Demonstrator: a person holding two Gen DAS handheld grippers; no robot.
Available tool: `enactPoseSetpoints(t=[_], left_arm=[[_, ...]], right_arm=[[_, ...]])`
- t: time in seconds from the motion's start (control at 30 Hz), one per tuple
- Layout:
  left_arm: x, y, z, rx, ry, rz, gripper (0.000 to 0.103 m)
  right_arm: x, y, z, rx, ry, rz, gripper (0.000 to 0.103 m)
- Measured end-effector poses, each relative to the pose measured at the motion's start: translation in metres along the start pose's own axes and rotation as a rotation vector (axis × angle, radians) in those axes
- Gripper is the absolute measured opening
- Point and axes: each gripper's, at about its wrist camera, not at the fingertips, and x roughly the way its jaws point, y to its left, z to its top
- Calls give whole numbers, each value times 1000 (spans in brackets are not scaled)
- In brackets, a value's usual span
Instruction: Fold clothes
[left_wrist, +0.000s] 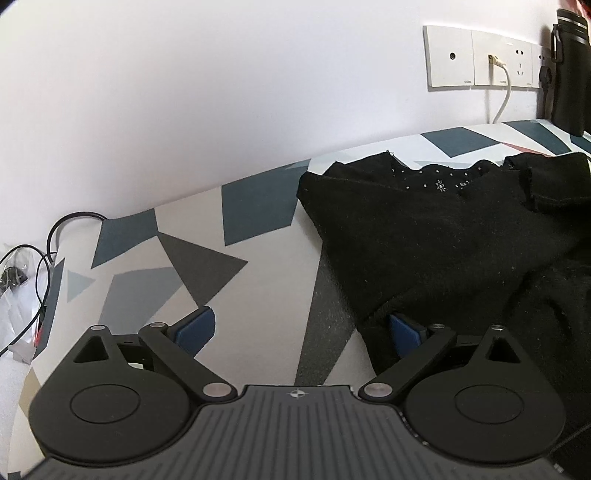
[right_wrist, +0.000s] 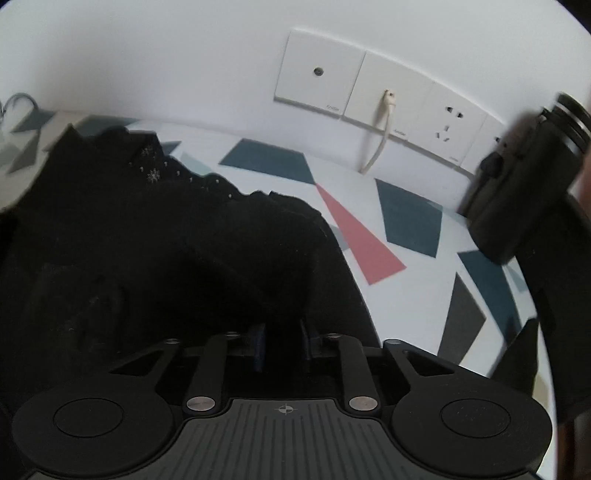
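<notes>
Right claw (right_wrist: 282, 341), nearly closed on a fold of the black garment (right_wrist: 166, 240), lies at its right edge; left claw (left_wrist: 299, 332) gapes wide and empty beside its left hem on the desk (left_wrist: 258, 280).

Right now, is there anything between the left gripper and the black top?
Nothing visible. The left gripper stands open at the edge of the black top, one pad already against the fabric, the other over bare tablecloth. The cables lie off to the far side, away from it.
</notes>
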Motion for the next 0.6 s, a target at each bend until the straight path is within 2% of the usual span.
enactPoseSetpoints(t=[0.1, 0.17, 0.27, 0.33, 0.37, 0.5, 0.53, 0.57, 0.6], left_arm=[[-2, -3, -1, 26, -7, 2, 99], [-3, -3, -1, 24, -8, 2, 99], [-2, -1, -1, 0, -4, -5, 99], [-1, 0, -1, -6, -3, -6, 99], [-1, 0, -1, -6, -1, -7, 99], [-1, 2, -1, -9, 2, -16, 99], [-1, 2, -1, -14, 3, -17, 99], [-1, 2, -2, -19, 4, -19, 99], [-1, 2, -2, -24, 5, -19, 99]], right_arm=[[-17, -8, 0, 90, -79, 58, 25], [-19, -6, 2, 80, -124, 78, 31], [-17, 0, 7, 66, -165, 96, 31], [-6, 5, 8, 56, -129, 92, 23], [-1, 7, 7, 40, -98, 95, 3], [-7, 18, 4, -64, -18, 53, 4], [-9, 19, 5, -72, 1, 29, 6], [-11, 20, 6, -79, 19, 6, 14], [-17, 21, 8, -75, -26, 27, 18]])
